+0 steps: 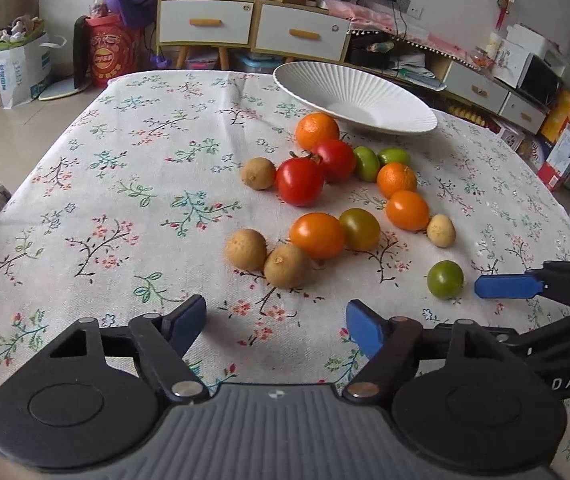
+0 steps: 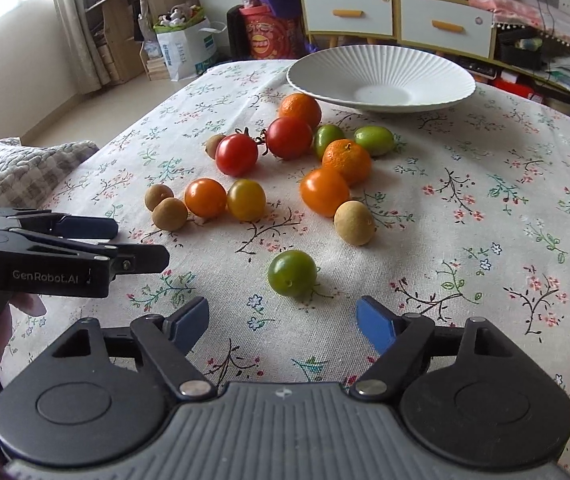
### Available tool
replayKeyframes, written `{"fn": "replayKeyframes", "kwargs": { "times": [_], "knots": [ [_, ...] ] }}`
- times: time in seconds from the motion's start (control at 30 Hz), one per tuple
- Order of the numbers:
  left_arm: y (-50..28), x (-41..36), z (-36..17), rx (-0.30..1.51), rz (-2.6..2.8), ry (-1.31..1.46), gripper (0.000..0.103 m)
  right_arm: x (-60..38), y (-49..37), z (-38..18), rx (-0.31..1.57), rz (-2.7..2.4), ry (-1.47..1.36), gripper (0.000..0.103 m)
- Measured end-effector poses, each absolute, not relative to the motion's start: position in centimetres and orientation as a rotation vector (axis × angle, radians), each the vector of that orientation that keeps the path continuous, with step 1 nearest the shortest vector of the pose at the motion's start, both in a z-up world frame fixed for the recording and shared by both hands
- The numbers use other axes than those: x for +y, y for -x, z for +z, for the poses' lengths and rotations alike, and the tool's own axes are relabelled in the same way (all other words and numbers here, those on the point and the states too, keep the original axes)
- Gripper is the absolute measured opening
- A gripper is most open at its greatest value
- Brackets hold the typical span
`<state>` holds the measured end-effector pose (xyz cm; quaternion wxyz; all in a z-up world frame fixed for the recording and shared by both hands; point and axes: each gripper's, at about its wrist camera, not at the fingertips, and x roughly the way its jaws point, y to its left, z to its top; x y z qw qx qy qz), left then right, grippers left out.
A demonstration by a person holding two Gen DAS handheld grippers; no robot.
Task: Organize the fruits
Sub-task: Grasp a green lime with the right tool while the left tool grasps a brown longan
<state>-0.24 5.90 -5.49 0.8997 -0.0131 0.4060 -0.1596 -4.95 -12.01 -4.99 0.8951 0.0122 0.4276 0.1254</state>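
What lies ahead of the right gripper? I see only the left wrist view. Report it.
Observer: A green tomato lies on the tablecloth just ahead of the right gripper, about centred on its gap.
Operator: Give me its jaw state.
Observer: Both fingers stand apart, with nothing between them, and neither pad touches the tomato.
Operator: Now check my left gripper from that side.
Observer: Side-on, the left gripper stops short of the two brown fruits and touches neither.

Matt woven floral cotton tablecloth (image 2: 485, 152), glossy ribbed white ceramic plate (image 2: 381, 65), smooth shiny red tomatoes (image 2: 237, 155), rough tan longans (image 2: 354, 223)
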Motion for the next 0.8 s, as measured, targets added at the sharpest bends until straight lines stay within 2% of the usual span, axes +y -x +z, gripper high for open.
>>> {"fn": "replayKeyframes", "kwargs": {
  "times": [0.13,0.3,0.53,0.67,0.8],
  "knots": [
    [0.2,5.5,-5.7,0.816,-0.374,0.032,0.061,-12.2,4.9,-5.0,0.858,0.27,-0.028,0.075],
    [-0.3,5.6,-5.8,0.809,-0.377,0.054,0.051,-12.3,4.7,-5.2,0.836,0.255,-0.027,0.05],
    [-0.9,6.1,-5.8,0.799,-0.346,0.112,0.046,-12.0,4.3,-5.3,0.82,0.237,0.0,0.04],
    [-1.1,6.1,-5.8,0.802,-0.346,0.121,0.035,-11.9,4.1,-5.3,0.813,0.236,0.01,0.036],
    [-1.0,5.9,-5.7,0.805,-0.344,0.112,0.02,-11.8,4.1,-5.3,0.811,0.233,0.02,0.026]
  ]
}}
